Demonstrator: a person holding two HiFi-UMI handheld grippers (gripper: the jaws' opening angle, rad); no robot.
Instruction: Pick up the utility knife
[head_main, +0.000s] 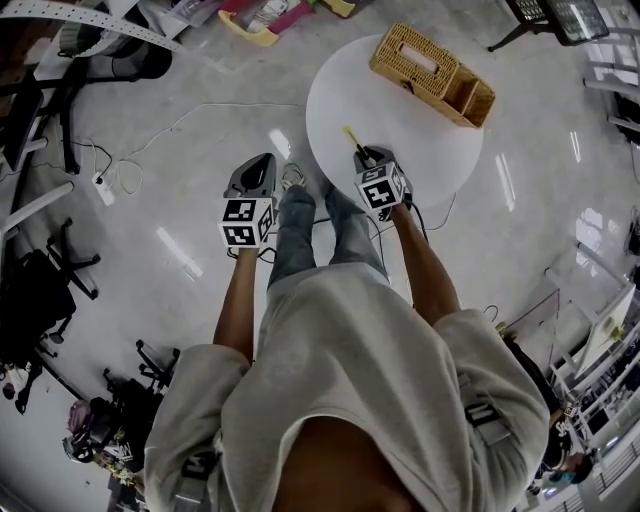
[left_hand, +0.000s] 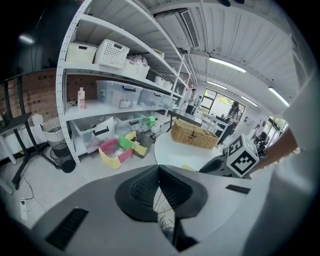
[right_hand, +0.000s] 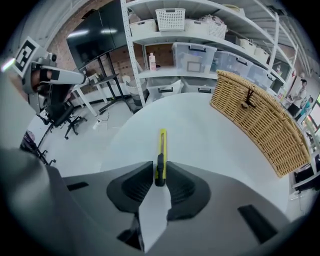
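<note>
The round white table (head_main: 340, 90) carries one wicker basket (head_main: 432, 75), lid closed; we cannot see its contents. The right gripper (head_main: 365, 158) points steeply down at the table's near edge, jaws pinching the black end of the yellow utility knife (right_hand: 161, 150) lying on the tabletop. The left gripper (left_hand: 159, 169) hangs beside the table, jaws pressed together, empty.

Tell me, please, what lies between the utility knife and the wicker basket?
Only bare white tabletop lies between the utility knife and the wicker basket; the right gripper view shows it.
</note>
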